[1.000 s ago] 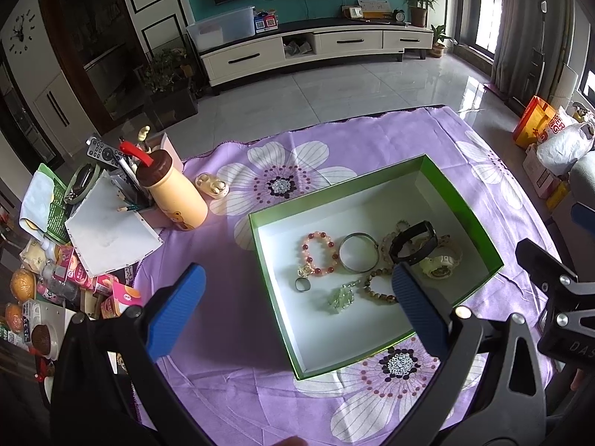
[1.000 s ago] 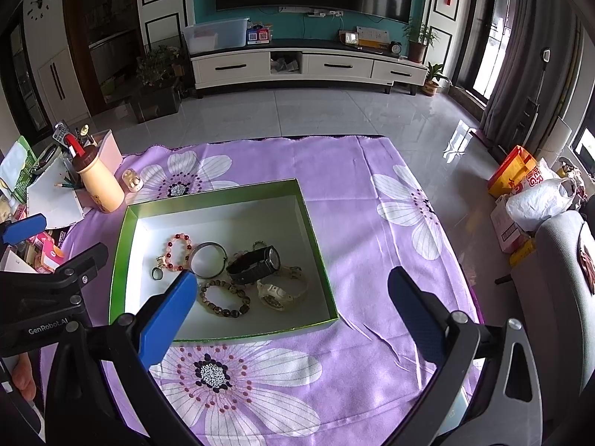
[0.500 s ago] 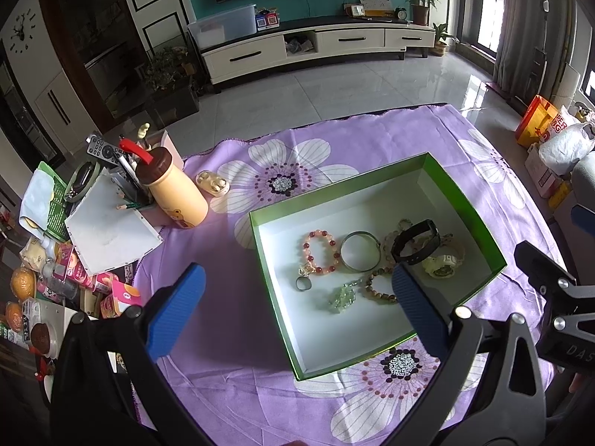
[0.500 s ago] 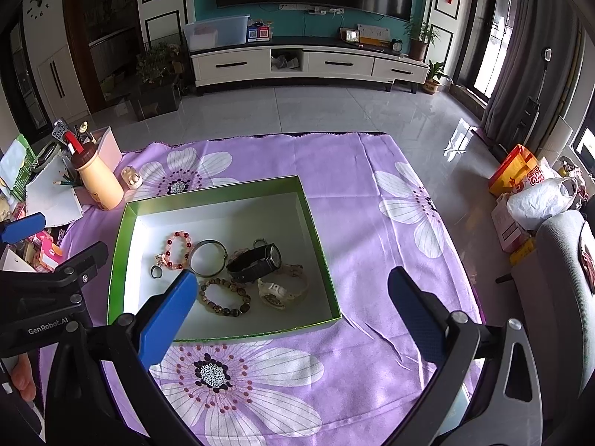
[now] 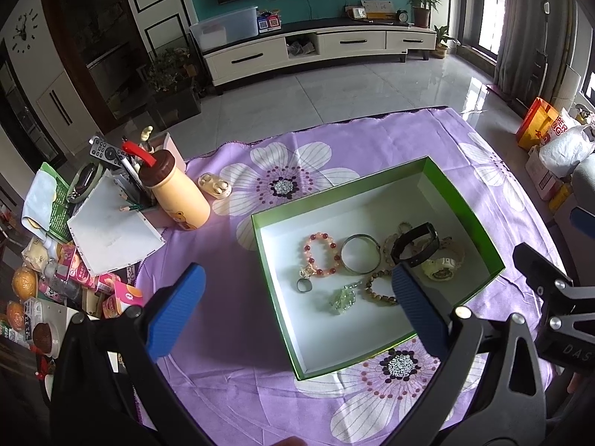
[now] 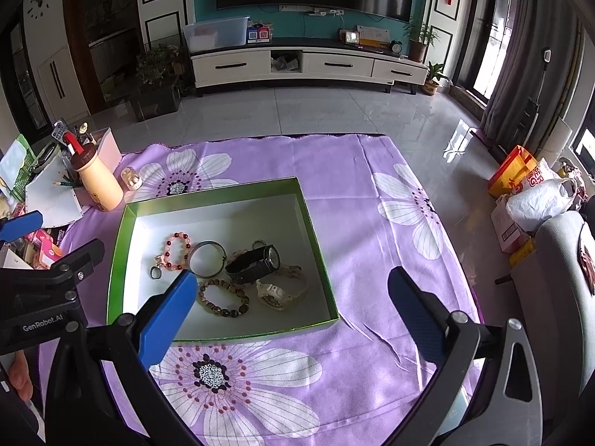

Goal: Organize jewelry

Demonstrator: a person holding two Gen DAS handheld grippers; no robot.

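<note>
A green-rimmed white box (image 5: 279,293) (image 6: 115,275) sits on the purple flowered cloth. Inside lie a red-pink bead bracelet (image 5: 321,256) (image 6: 177,251), a silver bangle (image 5: 360,259) (image 6: 206,259), a ring (image 5: 303,285) (image 6: 155,272), a brown bead bracelet (image 5: 379,290) (image 6: 223,297), a black watch (image 5: 414,241) (image 6: 256,262), a cream watch (image 5: 442,264) (image 6: 279,290) and a green crystal piece (image 5: 342,299). My left gripper (image 5: 293,308) is open above the box's near left. My right gripper (image 6: 290,304) is open over the box's near right corner. Both are empty.
A tan bottle (image 5: 178,200) (image 6: 97,182), pen holder (image 5: 130,182), white notebook (image 5: 111,234), earbud case (image 5: 215,185) and snack packets (image 5: 74,278) crowd the table's left. Bags (image 6: 531,193) and a chair (image 6: 565,267) stand on the right.
Both grippers have drifted very slightly; the box appears a touch nearer and lower in the right wrist view. The jewelry has not moved.
</note>
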